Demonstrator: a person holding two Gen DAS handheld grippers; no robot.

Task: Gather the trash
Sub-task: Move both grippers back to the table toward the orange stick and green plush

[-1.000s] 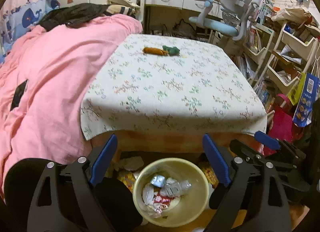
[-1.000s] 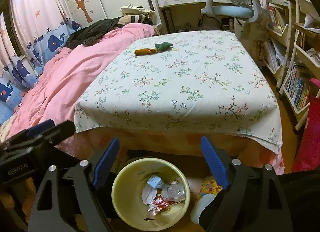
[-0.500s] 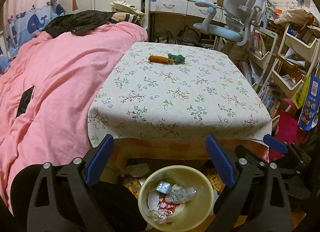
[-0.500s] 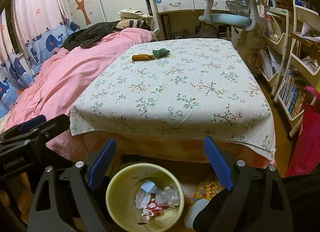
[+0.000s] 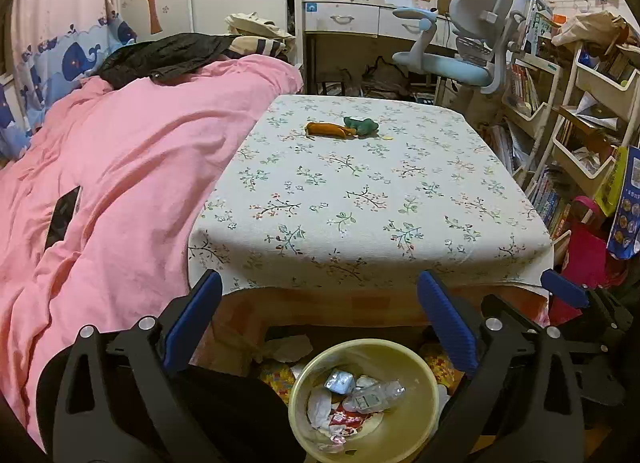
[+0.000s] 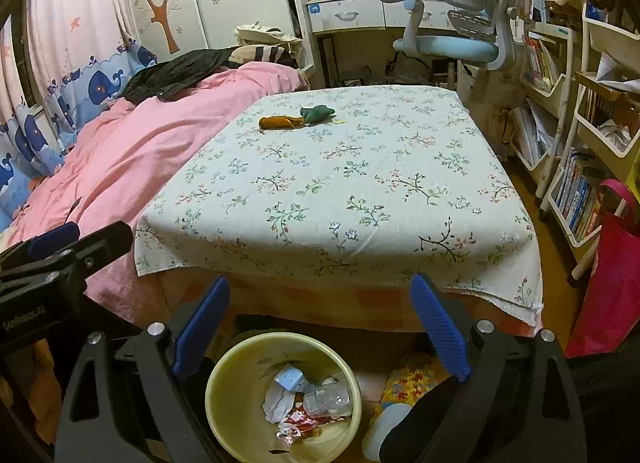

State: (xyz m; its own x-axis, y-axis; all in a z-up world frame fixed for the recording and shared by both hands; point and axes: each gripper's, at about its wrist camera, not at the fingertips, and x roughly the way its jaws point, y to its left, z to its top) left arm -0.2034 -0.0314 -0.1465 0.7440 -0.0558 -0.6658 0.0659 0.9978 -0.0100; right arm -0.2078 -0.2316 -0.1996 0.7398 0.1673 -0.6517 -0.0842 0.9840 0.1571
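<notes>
Your left gripper (image 5: pixel 318 313) is spread wide and holds nothing, and your right gripper (image 6: pixel 320 313) is spread the same way, also bare. Both hang above the near edge of the table (image 5: pixel 360 191). Just below and between the fingers sits the yellow bin (image 5: pixel 362 399) on the floor, with the trash (image 5: pixel 352 399), wrappers and a crushed clear bottle, lying inside it. Far on the tablecloth rests a carrot toy (image 5: pixel 340 128). A pink quilt (image 5: pixel 112 175) lies left of the table.

Table edge (image 5: pixel 360 283) overhangs behind the bin (image 5: pixel 362 399), whose mouth lies unobstructed
</notes>
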